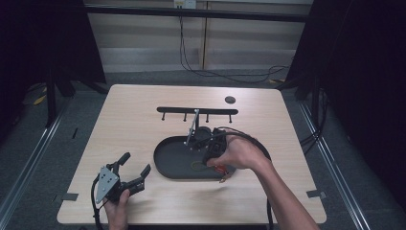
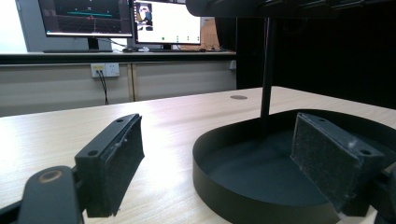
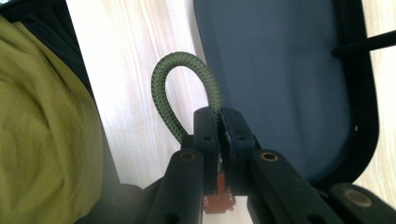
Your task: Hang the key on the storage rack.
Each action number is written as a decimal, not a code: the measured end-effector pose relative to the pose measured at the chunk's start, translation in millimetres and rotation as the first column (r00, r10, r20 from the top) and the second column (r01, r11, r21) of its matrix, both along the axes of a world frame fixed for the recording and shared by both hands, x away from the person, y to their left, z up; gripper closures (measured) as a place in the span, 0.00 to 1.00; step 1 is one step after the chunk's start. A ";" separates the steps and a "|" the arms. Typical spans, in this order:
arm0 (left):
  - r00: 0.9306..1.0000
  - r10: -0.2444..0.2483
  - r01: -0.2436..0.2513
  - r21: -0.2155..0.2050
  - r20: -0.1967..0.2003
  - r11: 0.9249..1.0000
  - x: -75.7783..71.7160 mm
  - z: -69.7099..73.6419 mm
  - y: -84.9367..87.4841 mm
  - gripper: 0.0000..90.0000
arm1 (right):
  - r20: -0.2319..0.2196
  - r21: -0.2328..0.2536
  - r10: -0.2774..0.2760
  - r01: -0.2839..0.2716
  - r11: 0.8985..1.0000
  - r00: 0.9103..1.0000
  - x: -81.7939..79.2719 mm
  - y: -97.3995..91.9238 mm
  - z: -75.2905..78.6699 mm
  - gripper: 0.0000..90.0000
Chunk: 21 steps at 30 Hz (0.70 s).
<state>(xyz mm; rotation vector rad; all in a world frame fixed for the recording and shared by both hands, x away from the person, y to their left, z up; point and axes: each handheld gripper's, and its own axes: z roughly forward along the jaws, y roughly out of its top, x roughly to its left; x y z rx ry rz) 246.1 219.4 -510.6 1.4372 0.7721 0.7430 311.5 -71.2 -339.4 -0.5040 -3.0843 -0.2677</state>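
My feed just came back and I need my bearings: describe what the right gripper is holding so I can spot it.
Find the black oval tray in the middle of the table. Over its near edge, the right gripper pinches a green braided cord loop, the only green rope-like thing among black parts.

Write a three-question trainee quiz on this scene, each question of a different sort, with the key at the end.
1. True or false: the left hand-held gripper is clamped on the black tray.
2. What does the right hand-held gripper pinch? A) a green braided cord loop B) a spoon C) a sponge
3. Fill in: the bar with pegs lies on the ____ side of the tray.

Key: 1 false, its jaws stand open beside the tray; 2 A; 3 far.
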 end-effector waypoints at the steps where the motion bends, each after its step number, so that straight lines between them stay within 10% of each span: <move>1: 1.000 0.000 0.000 0.000 0.000 1.000 0.0 0.0 0.0 0.18 | 0.004 0.011 0.000 0.000 1.000 1.000 1.1 -0.2 0.9 0.96; 21: 1.000 -0.006 0.006 0.001 0.000 1.000 -0.3 0.0 0.3 0.18 | 0.055 0.064 -0.062 0.058 0.996 0.997 23.7 -13.8 36.8 0.96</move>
